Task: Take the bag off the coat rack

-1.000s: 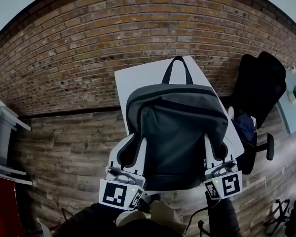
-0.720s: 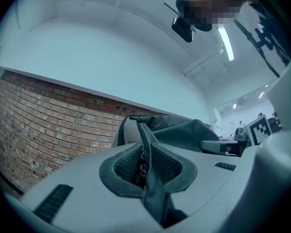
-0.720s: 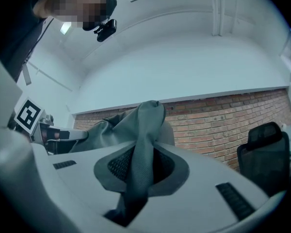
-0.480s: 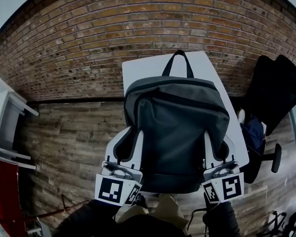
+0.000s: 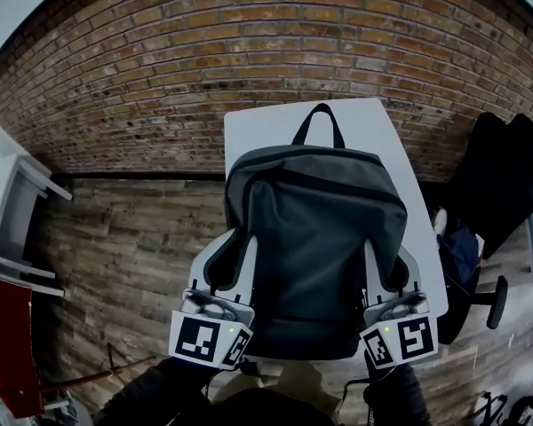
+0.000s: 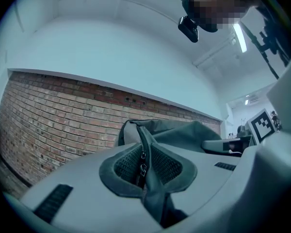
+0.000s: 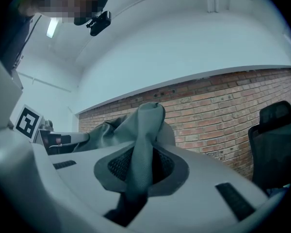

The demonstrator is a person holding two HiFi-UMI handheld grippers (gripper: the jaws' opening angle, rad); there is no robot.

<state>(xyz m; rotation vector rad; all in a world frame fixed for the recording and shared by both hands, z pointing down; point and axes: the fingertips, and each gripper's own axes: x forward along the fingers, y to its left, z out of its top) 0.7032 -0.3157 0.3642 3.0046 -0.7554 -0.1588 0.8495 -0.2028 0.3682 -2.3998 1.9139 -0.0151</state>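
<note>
- Left tool [image 6: 144, 165] is nearly closed, pinching a fold of the bag [image 5: 315, 238] with a zip in it. The grip is the same as a second ago.
- Right tool [image 7: 139, 165] is also nearly closed, clamped on a grey fold at the bag's other side. No slip there either.
- Both tools [image 5: 231, 269] [image 5: 384, 272] have moved together, a bit forward and down.
- The bag hangs upright between them, over the white tabletop [image 5: 253, 136], handle [image 5: 318, 122] toward the brick wall.
- Can't tell if its base touches the tabletop.
- The chair [image 5: 502, 185] has slid toward the frame's right edge.
- No rack in view, so the bag looks to be off it already. What's left is probably to set it down and let go.
</note>
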